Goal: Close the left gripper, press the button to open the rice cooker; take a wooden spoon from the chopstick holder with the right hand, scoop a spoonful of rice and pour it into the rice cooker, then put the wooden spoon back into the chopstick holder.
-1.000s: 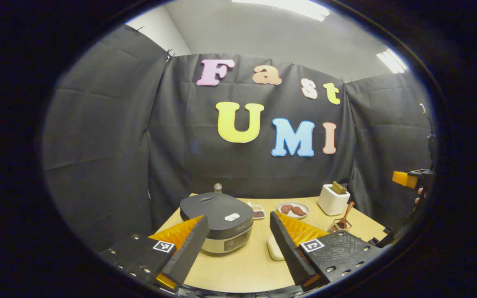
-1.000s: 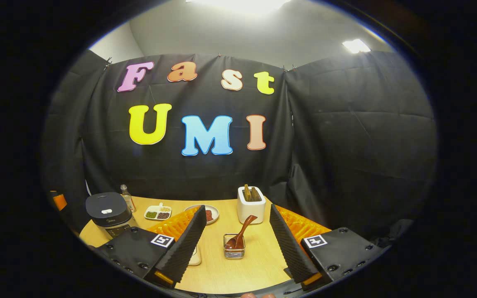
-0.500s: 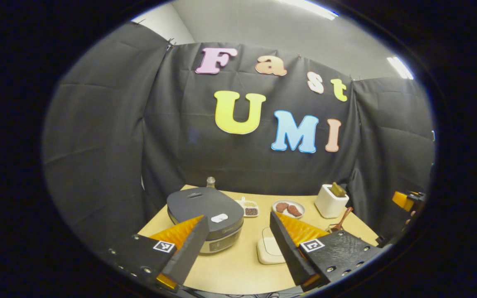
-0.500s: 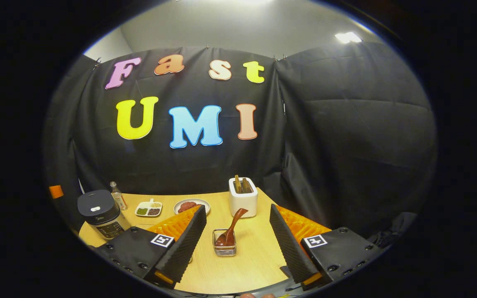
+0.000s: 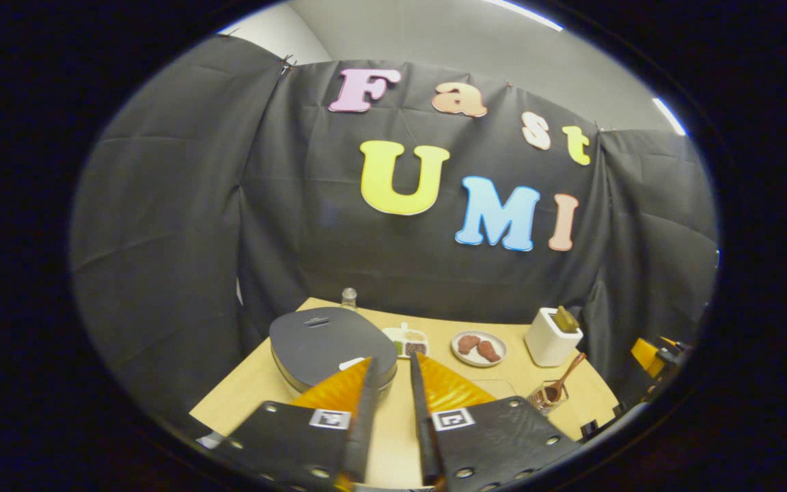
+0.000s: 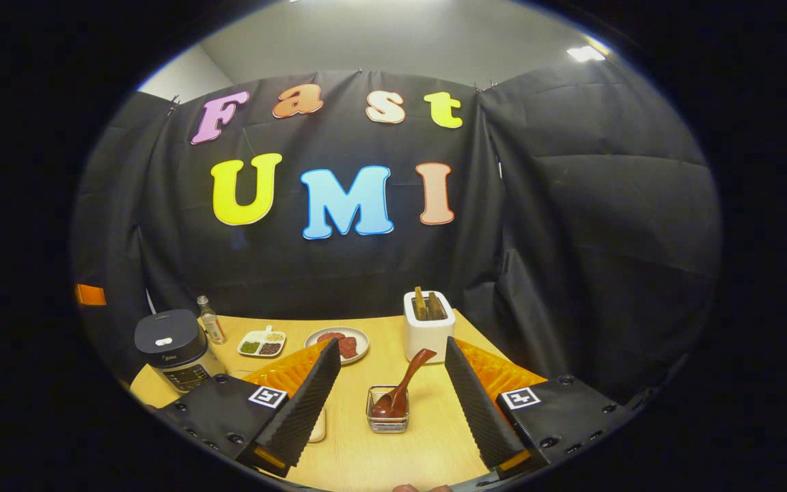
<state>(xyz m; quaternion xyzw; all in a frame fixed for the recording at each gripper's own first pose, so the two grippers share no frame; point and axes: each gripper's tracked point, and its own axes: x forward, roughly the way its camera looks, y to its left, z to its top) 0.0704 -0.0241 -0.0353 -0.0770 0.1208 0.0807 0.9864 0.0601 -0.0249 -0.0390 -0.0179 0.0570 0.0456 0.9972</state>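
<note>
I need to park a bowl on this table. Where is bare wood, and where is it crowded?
Bare wooden table lies in front of the wire chopstick holder, between it and the near edge. The back row is crowded: black rice cooker, small bottle, sectioned dish, round plate, white toaster.

The left gripper (image 5: pixel 391 383) hangs above the light wooden table (image 5: pixel 243 393), its two fingers drawn close with a narrow gap and nothing between them. Just ahead sits the round dark-lidded rice cooker (image 5: pixel 328 342), lid down, its small white button (image 5: pixel 350 364) right at the left fingertip. Behind it stands a small clear bottle (image 5: pixel 349 297). To the right lie a divided white dish (image 5: pixel 407 340), a round plate with two brown pieces (image 5: pixel 479 348) and a white rectangular holder (image 5: pixel 549 337). A brown wooden spoon (image 5: pixel 561 379) leans in a small clear container (image 5: pixel 545 398).
</note>
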